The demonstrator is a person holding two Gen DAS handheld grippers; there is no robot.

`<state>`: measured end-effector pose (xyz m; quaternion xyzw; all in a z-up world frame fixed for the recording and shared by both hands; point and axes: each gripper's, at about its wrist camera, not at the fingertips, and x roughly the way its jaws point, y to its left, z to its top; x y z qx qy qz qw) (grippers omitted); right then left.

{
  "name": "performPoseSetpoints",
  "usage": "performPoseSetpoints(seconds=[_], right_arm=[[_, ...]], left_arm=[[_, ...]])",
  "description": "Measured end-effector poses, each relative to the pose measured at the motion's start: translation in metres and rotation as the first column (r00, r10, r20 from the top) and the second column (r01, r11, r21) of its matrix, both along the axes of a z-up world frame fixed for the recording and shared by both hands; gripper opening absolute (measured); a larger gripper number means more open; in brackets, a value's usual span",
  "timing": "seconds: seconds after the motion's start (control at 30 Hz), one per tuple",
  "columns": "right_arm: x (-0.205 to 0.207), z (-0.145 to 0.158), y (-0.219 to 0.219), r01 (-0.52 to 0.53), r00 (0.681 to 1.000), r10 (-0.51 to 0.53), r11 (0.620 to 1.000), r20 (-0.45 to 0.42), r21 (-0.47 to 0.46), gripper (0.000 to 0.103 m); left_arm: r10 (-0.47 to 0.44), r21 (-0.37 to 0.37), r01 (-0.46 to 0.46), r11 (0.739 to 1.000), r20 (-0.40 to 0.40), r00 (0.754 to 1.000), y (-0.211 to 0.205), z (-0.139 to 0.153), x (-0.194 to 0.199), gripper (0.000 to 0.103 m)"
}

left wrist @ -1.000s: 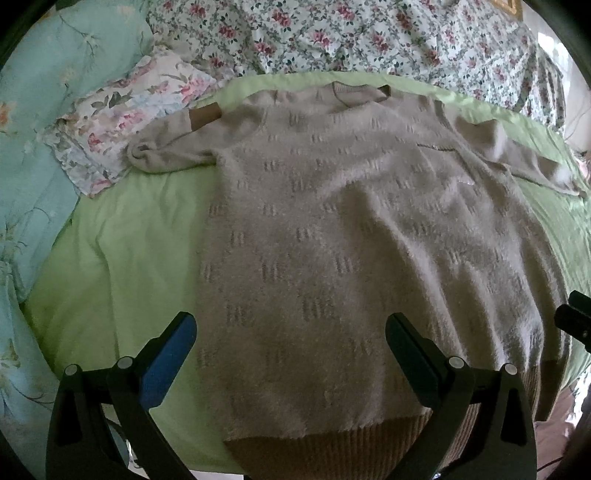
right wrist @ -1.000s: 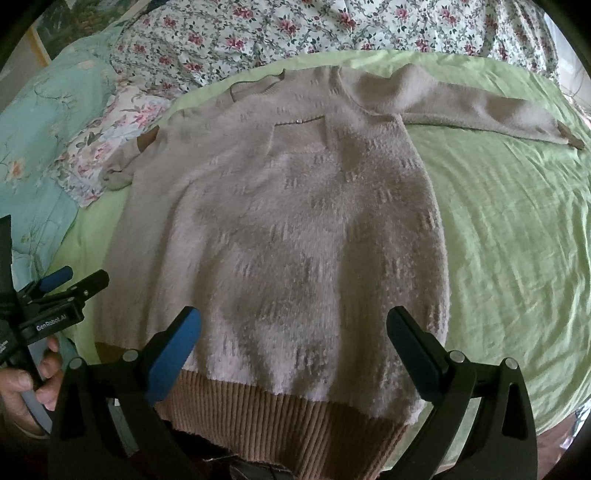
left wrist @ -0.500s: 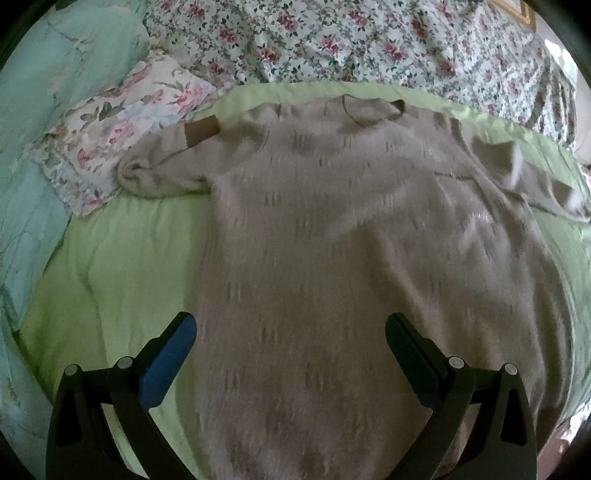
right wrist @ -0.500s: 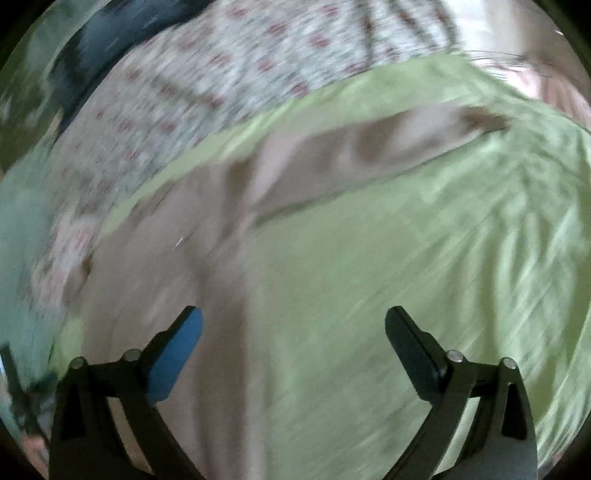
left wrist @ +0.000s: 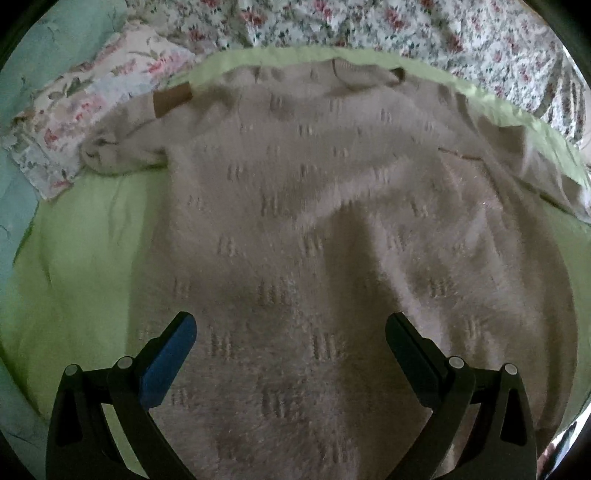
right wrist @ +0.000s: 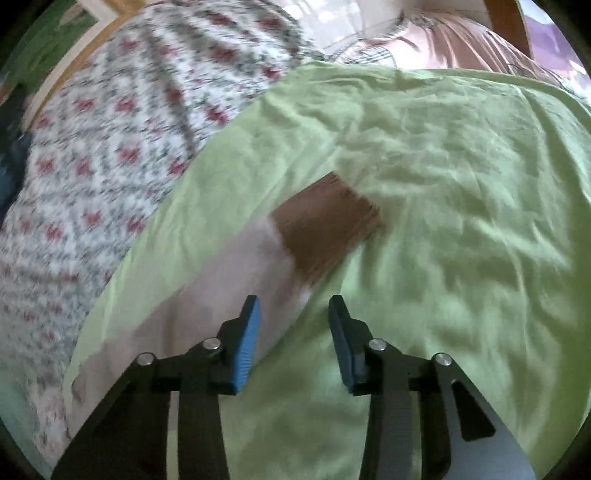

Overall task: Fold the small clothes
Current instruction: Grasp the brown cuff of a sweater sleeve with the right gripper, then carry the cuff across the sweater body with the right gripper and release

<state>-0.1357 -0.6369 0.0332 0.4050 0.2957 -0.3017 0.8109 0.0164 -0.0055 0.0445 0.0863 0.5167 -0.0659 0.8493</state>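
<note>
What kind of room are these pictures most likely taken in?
Probably a bedroom: a sweater lies spread on a bed with a green sheet, a flowered quilt and a flowered pillow.

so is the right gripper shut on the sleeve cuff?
No: the right gripper is open, its jaws apart short of the brown cuff.

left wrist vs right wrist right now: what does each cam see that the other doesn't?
Left wrist only: the whole sweater body spread flat, its neckline, the bunched left sleeve with a brown patch, and a floral pillow. The left tongs are wide open above the knit.

Right wrist only: the brown ribbed cuff of the right sleeve up close, with the right tongs narrowed but not gripping.

Both: the green sheet and the floral bedspread.
</note>
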Motion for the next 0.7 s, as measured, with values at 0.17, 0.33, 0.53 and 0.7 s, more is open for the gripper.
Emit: performPoseSetpoints(seconds=[0.17,0.33,0.53,0.7], right_arm=[[0.010,-0.004,-0.015,0.022,0.999,-0.022,1.000,0.043,0.008,0.009],[0.030,0.033,0.025,-0.103,0.987,0.114,0.989,0.112,-0.103,0.008],[0.077,0.069,0.134,-0.373,0.903,0.391,0.919,0.178,-0.127,0.007],[0.127,0.070,0.245,-0.583,0.781,0.582,0.809,0.228,-0.070,0.007]], left_arm=[[0.004,-0.008,-0.004,1.000,-0.027,1.000,0.000,-0.009,0.011,0.102],[-0.001,-0.032,0.000,0.999,-0.022,1.000,0.002,-0.008,0.012,0.102],[-0.005,-0.061,0.005,0.998,-0.009,1.000,0.011,-0.004,0.004,0.102],[0.011,-0.088,-0.010,0.996,0.014,1.000,0.027,0.004,0.003,0.102]])
